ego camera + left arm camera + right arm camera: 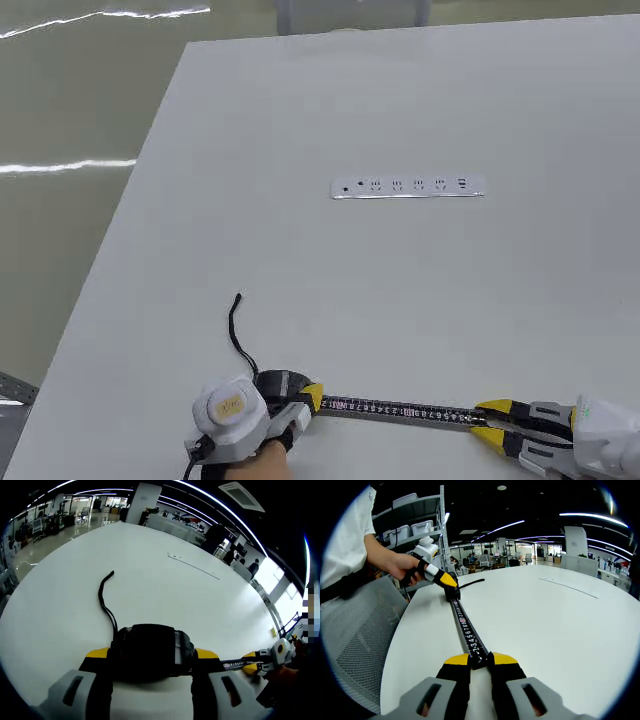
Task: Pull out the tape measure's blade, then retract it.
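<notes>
1. I hold two grippers. My right gripper (490, 422) (480, 660) is low over the near part of the table (420, 290). Its jaws are nearly together, pinching the end of the one blade (400, 410) (467, 630).
2. My left gripper (300, 400) (152, 653) has its jaws spread wide and clamped on either side of the one tape measure (278, 383) (150, 647), which sits on the tabletop.
3. The blade is drawn out straight between the two grippers, along the surface with its numbers up.
4. One black cord (238, 325) (105, 600) trails from the tape measure away across the table, with its free end lying loose.
5. Past the cord the white top is bare and wide. One power strip (408, 187) (192, 565) lies crosswise, well apart from the grippers.
6. The table's left edge runs close by my left gripper, with glossy floor (60, 120) beyond it. To the right the top runs on to the edge of the head view.
</notes>
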`<move>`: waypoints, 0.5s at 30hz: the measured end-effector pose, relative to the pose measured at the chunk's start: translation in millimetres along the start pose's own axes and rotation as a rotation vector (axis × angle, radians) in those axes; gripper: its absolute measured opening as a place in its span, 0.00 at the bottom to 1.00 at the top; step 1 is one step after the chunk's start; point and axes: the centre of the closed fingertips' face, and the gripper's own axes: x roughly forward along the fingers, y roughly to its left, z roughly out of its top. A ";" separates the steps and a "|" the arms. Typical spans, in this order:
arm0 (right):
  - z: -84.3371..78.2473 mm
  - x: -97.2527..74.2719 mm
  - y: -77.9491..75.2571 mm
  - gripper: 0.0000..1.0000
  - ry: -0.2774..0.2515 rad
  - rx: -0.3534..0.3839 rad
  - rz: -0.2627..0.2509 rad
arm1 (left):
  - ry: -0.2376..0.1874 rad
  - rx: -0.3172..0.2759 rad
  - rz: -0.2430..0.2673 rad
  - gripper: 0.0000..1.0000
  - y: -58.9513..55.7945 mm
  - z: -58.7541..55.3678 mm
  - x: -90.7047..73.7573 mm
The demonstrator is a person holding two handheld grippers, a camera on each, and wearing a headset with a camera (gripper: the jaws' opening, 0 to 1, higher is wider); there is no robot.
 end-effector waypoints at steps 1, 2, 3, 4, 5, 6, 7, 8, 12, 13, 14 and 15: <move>-0.2 0.6 0.2 0.14 0.000 -0.002 0.001 | 0.000 -0.001 -0.001 0.61 0.0 0.1 0.0; -0.3 1.0 0.3 0.14 0.000 -0.002 0.002 | -0.001 0.000 -0.001 0.61 0.0 0.1 0.2; -0.1 1.2 0.2 0.14 -0.001 -0.002 0.001 | -0.001 0.001 -0.001 0.61 0.2 0.0 0.2; -0.2 1.4 0.2 0.14 -0.001 -0.004 0.002 | -0.002 0.000 -0.002 0.61 0.1 0.2 0.3; -0.2 1.4 -0.1 0.14 -0.001 -0.005 0.001 | -0.003 0.004 -0.003 0.60 0.0 0.4 0.2; -0.3 1.7 0.3 0.14 -0.001 -0.006 0.001 | 0.001 0.002 -0.006 0.60 0.0 0.4 0.1; -0.3 2.1 0.9 0.14 0.000 -0.007 0.003 | 0.001 0.000 -0.006 0.60 -0.1 0.4 0.0; 2.8 2.7 2.6 0.14 0.000 -0.007 0.004 | -0.005 0.007 -0.004 0.60 -0.4 0.3 0.0; 3.8 6.8 3.4 0.14 -0.004 -0.009 0.008 | 0.001 0.006 -0.006 0.60 0.1 0.4 0.2; 4.4 7.8 4.1 0.14 -0.004 -0.011 0.011 | 0.000 0.002 -0.006 0.60 0.0 0.3 0.1; 4.0 9.6 4.1 0.14 -0.004 -0.013 0.014 | -0.002 0.005 -0.006 0.61 0.2 0.3 0.3; 4.2 10.6 4.3 0.14 -0.004 -0.014 0.016 | -0.002 0.005 -0.007 0.61 0.4 0.2 0.5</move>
